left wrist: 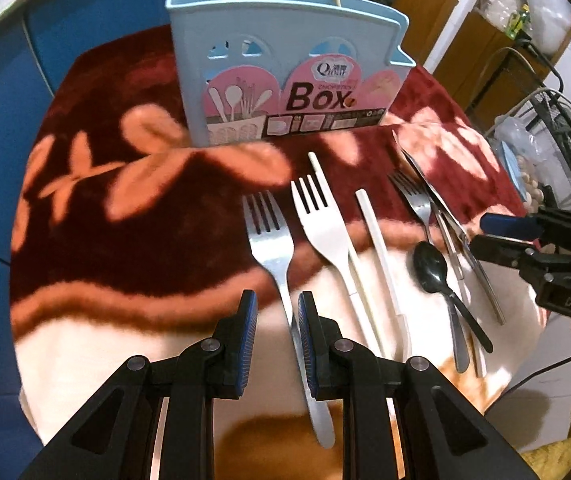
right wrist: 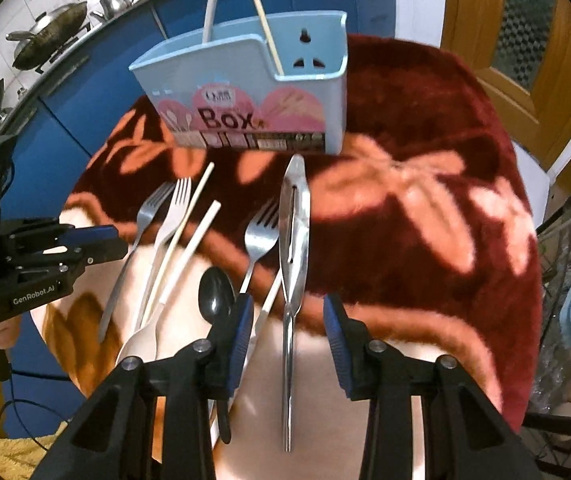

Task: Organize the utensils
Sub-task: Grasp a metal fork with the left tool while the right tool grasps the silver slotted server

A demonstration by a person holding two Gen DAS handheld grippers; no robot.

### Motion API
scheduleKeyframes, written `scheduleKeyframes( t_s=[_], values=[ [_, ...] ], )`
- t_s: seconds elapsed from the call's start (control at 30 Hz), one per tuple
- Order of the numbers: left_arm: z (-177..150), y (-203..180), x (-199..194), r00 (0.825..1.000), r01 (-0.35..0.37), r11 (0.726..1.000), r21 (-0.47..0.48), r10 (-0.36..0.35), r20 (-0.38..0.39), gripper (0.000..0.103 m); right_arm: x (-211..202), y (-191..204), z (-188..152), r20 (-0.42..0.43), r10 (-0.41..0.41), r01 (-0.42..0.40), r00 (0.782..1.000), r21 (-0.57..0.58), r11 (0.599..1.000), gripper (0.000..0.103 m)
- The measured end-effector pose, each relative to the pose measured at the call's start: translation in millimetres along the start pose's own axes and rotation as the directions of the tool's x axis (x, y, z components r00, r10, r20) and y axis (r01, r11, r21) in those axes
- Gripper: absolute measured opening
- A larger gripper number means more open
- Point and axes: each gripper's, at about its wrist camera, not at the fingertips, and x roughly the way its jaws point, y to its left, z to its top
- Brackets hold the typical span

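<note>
Between the pads of the left gripper [left wrist: 277,304], released and holding nothing: the handle of a steel fork [left wrist: 269,236], long axis straight ahead along the fingers, tines pointing away toward the blue box [left wrist: 285,80] standing beyond. Handle nearer the right-hand pad than the left; touching or not, cannot tell. Probably a matter of squeezing in place, with no turn of the wrist needed.

Just right of that gripper, roughly parallel: a white plastic fork [left wrist: 321,224], two white chopsticks [left wrist: 377,248], then a black spoon [left wrist: 431,268] and a second steel fork [left wrist: 411,196], all nearer the right hand.

Farther right, between the widely parted pads of the right gripper [right wrist: 287,308], likewise gripping nothing: the thin handle of a slotted steel server [right wrist: 295,240], also lengthwise, broad end toward the box [right wrist: 245,92] dead ahead. One chopstick end [right wrist: 271,300] slanting into the same gap, so a risk of pinching both together.
</note>
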Motion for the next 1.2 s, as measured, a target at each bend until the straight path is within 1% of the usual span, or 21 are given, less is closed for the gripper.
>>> scheduleKeyframes(
  t_s=[0.1,0.2,0.27,0.5,0.63,0.73,0.8,0.87,1.0,1.07,1.13,1.2],
  values=[
    [3,1,7,1.0,0.0,1.0,-0.014,-0.001,-0.029,0.021,6,2,0,-0.031,0.001,-0.001,1.0,-0.014,1.0,0.037],
    [6,4,15,0.998,0.025,0.999,-0.042,-0.028,-0.057,0.021,12,3,2,-0.062,-0.011,0.009,0.998,-0.025,1.0,0.033],
    [9,4,17,0.998,0.028,0.999,-0.04,-0.031,-0.063,0.021,16,2,3,-0.082,-0.009,0.007,0.997,-0.024,1.0,0.03],
    [22,0,25,0.993,0.02,1.0,-0.013,-0.021,-0.119,0.021,24,1,12,-0.127,0.004,-0.007,0.992,-0.02,1.0,0.026],
    [30,-5,30,0.989,0.013,1.0,-0.007,-0.014,-0.149,0.021,27,0,19,-0.161,0.024,-0.026,0.987,-0.012,1.0,0.021],
    [34,-10,33,0.99,-0.007,1.0,0.025,0.01,-0.144,0.02,30,-3,24,-0.173,0.036,-0.036,0.984,0.001,0.999,0.013],
    [35,-18,34,0.992,-0.034,0.997,0.067,0.042,-0.119,0.016,31,-7,26,-0.177,0.056,-0.053,0.983,0.019,0.998,0.013],
    [35,-21,35,0.993,-0.046,0.996,0.075,0.054,-0.106,0.011,32,-11,27,-0.175,0.074,-0.068,0.982,0.036,0.997,0.013],
    [32,-18,32,0.996,-0.026,0.999,0.045,0.03,-0.079,0.006,30,-19,25,-0.163,0.111,-0.099,0.98,0.077,0.992,0.012],
    [29,-15,30,0.998,-0.007,1.0,0.03,0.009,-0.07,0.005,26,-20,22,-0.146,0.109,-0.099,0.983,0.078,0.992,0.012],
    [24,-8,25,0.997,0.047,0.999,-0.001,-0.047,-0.057,0.002,22,-20,17,-0.129,0.098,-0.09,0.987,0.069,0.994,0.012],
    [18,-3,21,0.995,0.091,0.996,-0.022,-0.092,-0.049,0.002,18,-20,12,-0.111,0.101,-0.095,0.989,0.064,0.993,0.012]
  ],
)
